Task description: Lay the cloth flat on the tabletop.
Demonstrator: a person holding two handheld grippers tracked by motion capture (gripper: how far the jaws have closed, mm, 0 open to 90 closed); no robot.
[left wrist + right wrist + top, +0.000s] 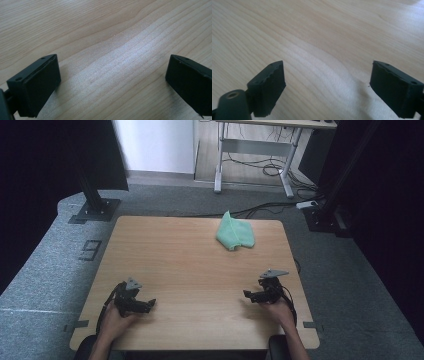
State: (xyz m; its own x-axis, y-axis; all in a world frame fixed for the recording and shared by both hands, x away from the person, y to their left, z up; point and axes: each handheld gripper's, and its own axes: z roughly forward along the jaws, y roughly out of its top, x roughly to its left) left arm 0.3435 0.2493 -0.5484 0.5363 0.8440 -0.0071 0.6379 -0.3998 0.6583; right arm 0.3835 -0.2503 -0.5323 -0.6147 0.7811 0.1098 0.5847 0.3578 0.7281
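Note:
A crumpled green cloth [235,234] lies on the far right part of the wooden table [190,270]. My left gripper [150,304] rests near the front left of the table, held by a hand, its tips pointing right. Its jaws stand wide apart in the left gripper view [112,80], with bare wood between them. My right gripper [247,294] is held near the front right, tips pointing left, well short of the cloth. In the right gripper view [327,85] its jaws are apart over bare wood, nothing between them.
The table has rounded corners and stands on grey carpet. A black stand base [95,210] sits beyond the far left corner and another base [325,217] with cables beyond the far right. A desk frame [255,155] stands farther back.

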